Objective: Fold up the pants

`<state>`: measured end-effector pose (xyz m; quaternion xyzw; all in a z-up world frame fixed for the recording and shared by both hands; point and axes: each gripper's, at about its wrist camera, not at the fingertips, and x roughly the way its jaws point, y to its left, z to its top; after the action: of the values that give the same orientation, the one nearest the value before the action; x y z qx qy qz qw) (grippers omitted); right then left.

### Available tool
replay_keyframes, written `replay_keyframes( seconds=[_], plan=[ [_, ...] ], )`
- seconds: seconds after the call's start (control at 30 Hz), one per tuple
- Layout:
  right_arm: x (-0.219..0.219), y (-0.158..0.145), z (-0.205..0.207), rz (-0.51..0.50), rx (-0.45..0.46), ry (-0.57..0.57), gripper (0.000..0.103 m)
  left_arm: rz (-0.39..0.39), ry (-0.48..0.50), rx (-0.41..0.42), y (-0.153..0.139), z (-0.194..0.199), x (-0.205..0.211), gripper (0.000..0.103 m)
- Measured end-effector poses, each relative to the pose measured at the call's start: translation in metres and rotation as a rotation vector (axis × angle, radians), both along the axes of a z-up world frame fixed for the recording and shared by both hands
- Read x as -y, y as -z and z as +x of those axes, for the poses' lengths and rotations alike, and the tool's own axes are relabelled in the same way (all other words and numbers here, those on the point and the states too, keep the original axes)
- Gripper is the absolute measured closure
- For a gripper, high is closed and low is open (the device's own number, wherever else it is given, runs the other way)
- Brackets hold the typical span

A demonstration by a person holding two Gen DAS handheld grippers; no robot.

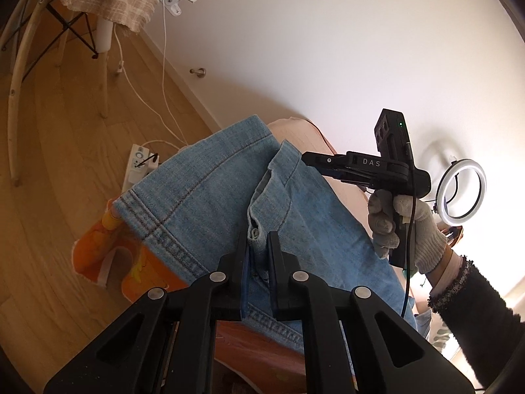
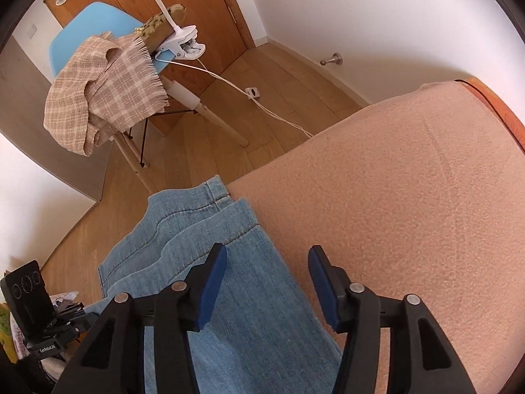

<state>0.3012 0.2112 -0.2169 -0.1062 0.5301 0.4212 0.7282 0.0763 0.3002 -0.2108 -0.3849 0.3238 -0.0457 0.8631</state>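
Left wrist view is showing the left tongs [image 1: 258, 256] pinching a bunched fold of the light blue jeans [image 1: 210, 197], the two pads pressing the denim from either side. The jeans are lying across a surface covered with a peach blanket [image 1: 305, 131], with one hemmed edge hanging over its side above the wooden floor [image 1: 65, 164]. An orange printed cloth [image 1: 108, 256] is sitting beneath that hem. Beyond the jeans, a gloved hand [image 1: 403, 226] is gripping the handle of the right tongs [image 1: 306, 159], which are pointing toward the upper edge of the denim. A lit ring light [image 1: 462, 193] is glowing beside the hand. Right wrist view is showing the right tongs [image 2: 267, 282] standing spread, with nothing between the pads; one pad is hovering over the jeans [image 2: 256, 312] and the other over the blanket [image 2: 410, 197]. A blue chair [image 2: 88, 29] draped with a checked cloth [image 2: 108, 95] is standing on the floor beyond.
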Motion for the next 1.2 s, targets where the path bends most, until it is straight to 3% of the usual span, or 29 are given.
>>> replay_keyframes(
  seconds=[0.17,0.2,0.4,0.53,0.73,0.93,1.1,1.2],
  plan=[
    [0.004,-0.011,-0.011,-0.009,0.073,-0.014,0.101,0.005,-0.005,-0.003,0.003,0.0,0.001,0.095],
    [0.008,-0.017,-0.012,0.012,0.081,-0.003,0.103,0.008,-0.007,0.0,0.001,0.0,0.002,0.095],
    [0.007,-0.063,-0.031,0.044,0.198,-0.015,0.103,0.022,-0.013,0.053,-0.017,-0.004,0.002,0.095],
    [-0.012,-0.079,-0.027,0.088,0.208,0.0,0.103,0.021,-0.05,0.075,-0.022,-0.009,-0.01,0.095],
    [-0.051,-0.044,-0.027,0.01,0.21,-0.014,0.103,0.029,-0.062,0.028,-0.008,-0.014,-0.024,0.095],
    [-0.058,-0.009,-0.019,-0.021,0.172,0.017,0.103,-0.002,-0.065,-0.026,0.018,-0.012,-0.029,0.095],
    [-0.055,-0.005,-0.021,-0.043,0.189,0.031,0.103,0.039,-0.049,-0.043,0.019,-0.007,-0.026,0.095],
    [-0.052,-0.016,-0.027,-0.068,0.241,0.067,0.092,0.077,-0.031,-0.055,0.015,-0.005,-0.024,0.095]
  ],
)
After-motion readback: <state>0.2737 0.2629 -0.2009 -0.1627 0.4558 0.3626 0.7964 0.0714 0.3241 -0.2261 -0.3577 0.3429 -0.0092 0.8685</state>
